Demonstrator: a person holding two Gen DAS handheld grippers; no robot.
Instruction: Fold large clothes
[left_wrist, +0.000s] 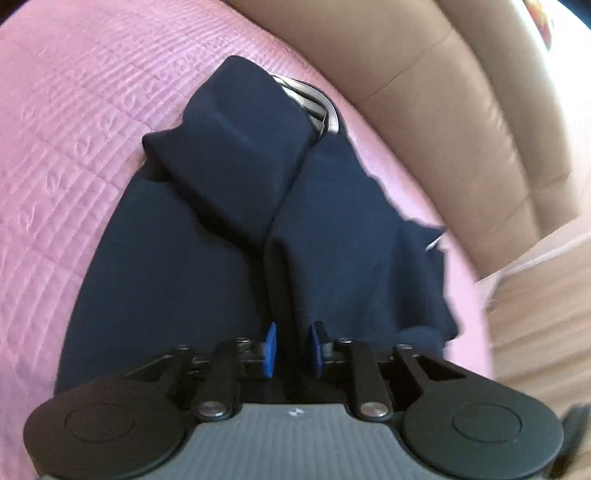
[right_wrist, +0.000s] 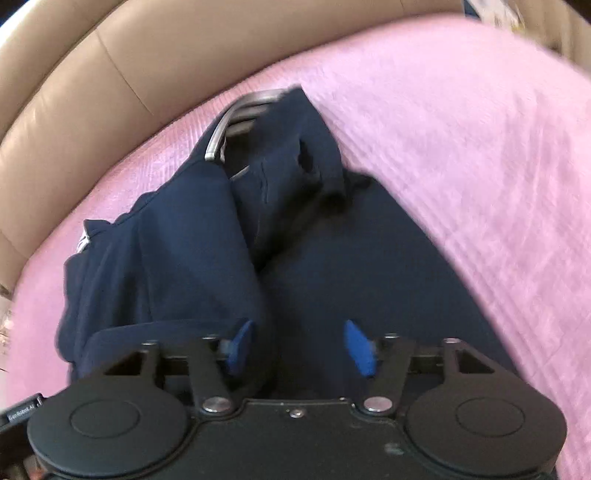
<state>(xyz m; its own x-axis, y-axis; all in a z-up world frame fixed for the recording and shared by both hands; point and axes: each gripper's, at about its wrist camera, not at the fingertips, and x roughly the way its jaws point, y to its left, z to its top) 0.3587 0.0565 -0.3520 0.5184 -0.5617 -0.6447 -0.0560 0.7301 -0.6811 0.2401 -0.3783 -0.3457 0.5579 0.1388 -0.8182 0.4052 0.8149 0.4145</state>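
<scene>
A navy garment (left_wrist: 221, 166) lies spread on a pink quilted cover (left_wrist: 74, 129), with both sleeves folded in across its body. At its far end is a grey striped trim (left_wrist: 314, 103). My left gripper (left_wrist: 294, 347) hovers low over the near part of the cloth. Its blue pads stand a narrow gap apart, and a fold edge runs toward that gap. In the right wrist view the same garment (right_wrist: 192, 240) fills the middle. My right gripper (right_wrist: 300, 345) stands wide open over it, with only flat cloth below and nothing pinched.
A beige padded leather backrest (left_wrist: 443, 92) curves along the far side of the cover (right_wrist: 461, 147) and shows in the right wrist view as the backrest (right_wrist: 110, 66). Pink cover lies bare on both sides of the garment.
</scene>
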